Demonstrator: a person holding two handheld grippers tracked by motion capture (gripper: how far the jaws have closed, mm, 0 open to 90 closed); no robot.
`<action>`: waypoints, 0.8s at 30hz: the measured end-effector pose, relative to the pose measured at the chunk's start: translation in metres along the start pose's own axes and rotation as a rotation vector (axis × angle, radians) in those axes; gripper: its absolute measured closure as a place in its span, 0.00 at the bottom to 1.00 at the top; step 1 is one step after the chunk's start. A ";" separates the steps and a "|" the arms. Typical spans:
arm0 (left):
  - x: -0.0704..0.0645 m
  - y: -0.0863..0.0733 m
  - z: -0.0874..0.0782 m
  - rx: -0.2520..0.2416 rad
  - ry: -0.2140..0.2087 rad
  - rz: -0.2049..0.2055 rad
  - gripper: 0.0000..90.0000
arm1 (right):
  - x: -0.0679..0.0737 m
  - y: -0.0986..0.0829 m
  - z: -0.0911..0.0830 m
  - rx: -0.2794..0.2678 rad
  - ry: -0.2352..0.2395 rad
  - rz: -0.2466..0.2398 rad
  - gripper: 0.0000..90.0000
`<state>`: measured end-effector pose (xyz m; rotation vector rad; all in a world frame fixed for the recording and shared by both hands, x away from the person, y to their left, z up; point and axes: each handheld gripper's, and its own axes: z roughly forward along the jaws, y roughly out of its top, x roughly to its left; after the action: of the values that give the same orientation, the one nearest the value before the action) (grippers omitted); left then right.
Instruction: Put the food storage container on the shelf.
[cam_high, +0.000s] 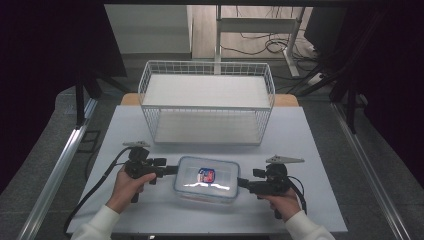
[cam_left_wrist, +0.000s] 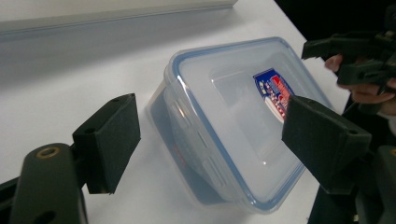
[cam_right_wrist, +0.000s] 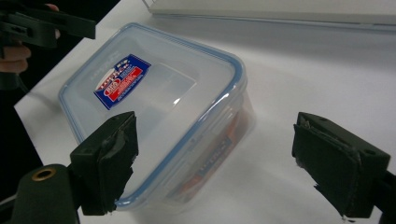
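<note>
A clear plastic container (cam_high: 206, 179) with a blue-rimmed lid and a red and blue label lies on the white table (cam_high: 300, 150) near the front edge. My left gripper (cam_high: 171, 170) points at its left end and stands open. In the left gripper view the container (cam_left_wrist: 224, 107) sits between the spread jaws of the left gripper (cam_left_wrist: 210, 126). My right gripper (cam_high: 242, 183) points at its right end, also open. In the right gripper view a corner of the container (cam_right_wrist: 154, 93) lies between the wide-apart jaws of the right gripper (cam_right_wrist: 215, 144). Something orange shows inside.
A white two-level wire rack (cam_high: 206, 102) stands at the back of the table, right behind the container. Metal rails run along both sides of the table. Each gripper view shows the other gripper (cam_left_wrist: 359, 51) (cam_right_wrist: 42, 25) beyond the container.
</note>
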<state>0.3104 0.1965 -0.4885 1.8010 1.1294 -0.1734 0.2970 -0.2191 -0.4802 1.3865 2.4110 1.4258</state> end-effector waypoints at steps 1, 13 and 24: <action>0.001 0.000 0.001 0.006 -0.002 0.002 0.21 | 0.000 0.000 0.001 0.001 0.003 0.005 0.16; 0.008 -0.005 0.020 0.080 -0.040 -0.026 0.19 | 0.003 -0.005 0.004 0.013 0.024 0.040 0.15; 0.014 -0.009 0.036 0.122 -0.122 -0.079 0.22 | 0.000 -0.010 0.013 0.021 0.044 0.062 0.13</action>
<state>0.3240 0.1783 -0.5212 1.8271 1.1232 -0.4014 0.2960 -0.2118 -0.4949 1.4627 2.4376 1.4640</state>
